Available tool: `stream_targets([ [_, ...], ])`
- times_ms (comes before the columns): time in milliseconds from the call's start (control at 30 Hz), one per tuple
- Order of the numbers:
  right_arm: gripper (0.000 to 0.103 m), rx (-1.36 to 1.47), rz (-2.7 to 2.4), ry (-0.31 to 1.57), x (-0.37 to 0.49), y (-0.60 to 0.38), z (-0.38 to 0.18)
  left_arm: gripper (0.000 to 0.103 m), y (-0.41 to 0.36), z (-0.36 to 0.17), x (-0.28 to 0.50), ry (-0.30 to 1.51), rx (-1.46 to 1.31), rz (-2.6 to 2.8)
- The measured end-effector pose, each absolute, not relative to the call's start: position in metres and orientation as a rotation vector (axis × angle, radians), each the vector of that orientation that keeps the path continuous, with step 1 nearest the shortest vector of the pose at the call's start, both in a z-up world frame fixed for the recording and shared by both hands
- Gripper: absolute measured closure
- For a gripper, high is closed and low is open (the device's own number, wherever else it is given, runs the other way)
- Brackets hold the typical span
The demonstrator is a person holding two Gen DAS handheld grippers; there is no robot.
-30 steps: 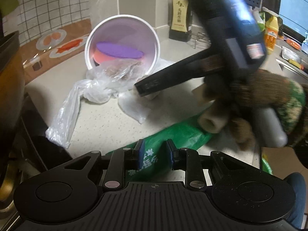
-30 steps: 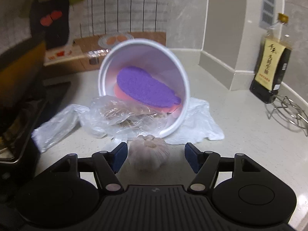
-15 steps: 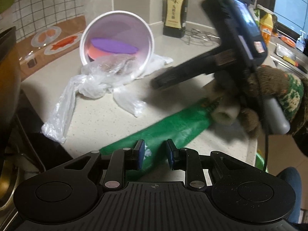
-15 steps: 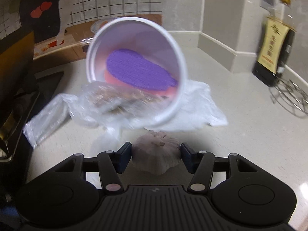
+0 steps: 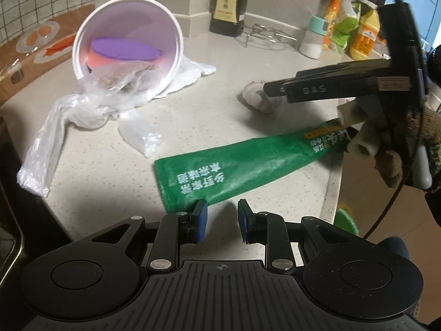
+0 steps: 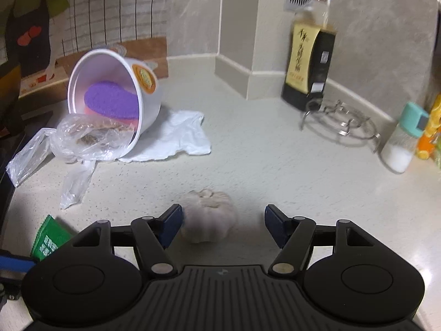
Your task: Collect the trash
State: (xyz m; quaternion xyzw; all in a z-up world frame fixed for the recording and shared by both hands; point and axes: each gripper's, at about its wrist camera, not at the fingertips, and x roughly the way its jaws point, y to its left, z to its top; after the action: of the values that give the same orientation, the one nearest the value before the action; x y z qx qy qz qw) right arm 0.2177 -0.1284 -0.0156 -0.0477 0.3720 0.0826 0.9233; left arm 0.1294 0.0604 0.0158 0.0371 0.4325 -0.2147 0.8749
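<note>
A green snack wrapper (image 5: 234,165) lies flat on the pale counter (image 5: 193,127). My left gripper (image 5: 220,222) hovers at its near end, open, with only counter showing between the fingers. A garlic bulb (image 6: 209,215) rests on the counter between the fingers of my right gripper (image 6: 223,222), whose jaws are opening; the right pad stands clear of it. A gloved hand holds that gripper. A white foam cup (image 5: 126,41) lies on its side with purple and orange discs inside, a crumpled clear plastic bag (image 5: 91,102) at its mouth and a white tissue (image 6: 176,138) under it.
A dark sauce bottle (image 6: 308,63) stands in the back corner beside a wire trivet (image 6: 341,121). A teal-capped shaker (image 6: 402,140) and orange bottles (image 5: 363,35) line the right. A dark stove edge (image 5: 8,220) bounds the left. The counter drops off at its right front edge (image 5: 333,182).
My right gripper has swung right, away from the cup, bringing the garlic with it, then widened its jaws. My left gripper has drawn back, so the wrapper now lies ahead of its fingers.
</note>
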Motion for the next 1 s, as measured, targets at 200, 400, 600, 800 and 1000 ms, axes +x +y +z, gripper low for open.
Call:
stream_targets([
  [200,0.041,-0.113,0.162,0.722,0.201,-0.145,-0.005,0.076,0.047,0.021,0.125,0.890,0.083,-0.489],
  [400,0.062,-0.099,0.173,0.789,0.185,-0.149,-0.019,0.076,0.037,0.018,0.127,0.906,0.077,-0.516],
  [600,0.062,-0.067,0.279,0.815,0.165,-0.131,-0.021,0.076,0.045,0.013,0.143,0.937,0.020,-0.474],
  [800,0.062,-0.018,0.355,0.823,0.154,-0.111,-0.020,0.076,0.052,0.013,0.155,0.939,-0.018,-0.439],
  [1000,0.062,-0.010,0.444,0.816,0.143,-0.100,-0.017,0.076,0.055,0.012,0.164,0.937,-0.038,-0.414],
])
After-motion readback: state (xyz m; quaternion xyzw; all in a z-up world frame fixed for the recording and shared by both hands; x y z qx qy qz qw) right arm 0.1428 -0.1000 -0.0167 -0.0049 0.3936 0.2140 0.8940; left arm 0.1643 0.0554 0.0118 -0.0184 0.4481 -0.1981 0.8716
